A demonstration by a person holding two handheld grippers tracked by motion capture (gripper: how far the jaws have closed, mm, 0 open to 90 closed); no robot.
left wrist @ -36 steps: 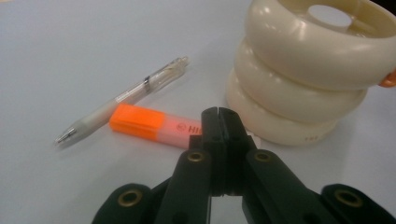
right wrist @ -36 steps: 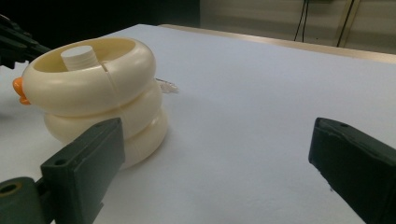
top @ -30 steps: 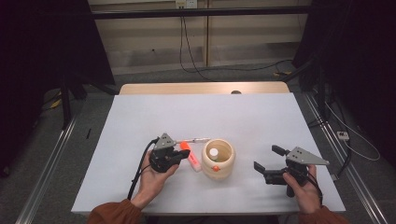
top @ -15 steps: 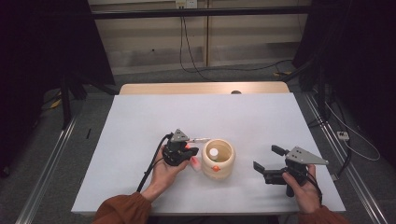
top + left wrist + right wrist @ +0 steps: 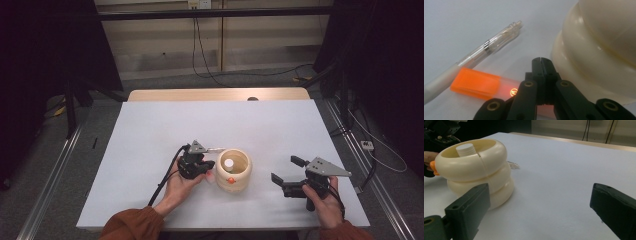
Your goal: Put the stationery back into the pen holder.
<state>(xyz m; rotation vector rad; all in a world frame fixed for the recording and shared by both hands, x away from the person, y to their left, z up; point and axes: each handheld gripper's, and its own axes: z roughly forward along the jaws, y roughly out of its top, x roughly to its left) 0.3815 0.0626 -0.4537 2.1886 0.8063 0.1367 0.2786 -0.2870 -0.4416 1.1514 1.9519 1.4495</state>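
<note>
Fingers of left gripper (image 5: pixel 541 61) pressed flat together, nothing between them, tips low over counter (image 5: pixel 150 130) just beside orange marker (image 5: pixel 477 83). Closed, probably, to nudge or line up rather than grasp. Marker lying flat, clear pen (image 5: pixel 486 47) alongside it and slightly farther; both close against left flank of cream ribbed holder (image 5: pixel 233 170). Whether marker touches holder: cannot tell.

Fingers (image 5: pixel 466 207) of right gripper (image 5: pixel 290 177) spread wide, empty, parked near right edge, well apart from holder; aimed at it, likely waiting to steady it.

Holder upright at counter centre, mouth open, one white cylinder (image 5: pixel 228 163) standing inside. Judged destination for loose items, hence their place beside it.

Far half of counter bare; wooden strip (image 5: pixel 215 94) along far edge, cables beyond.
</note>
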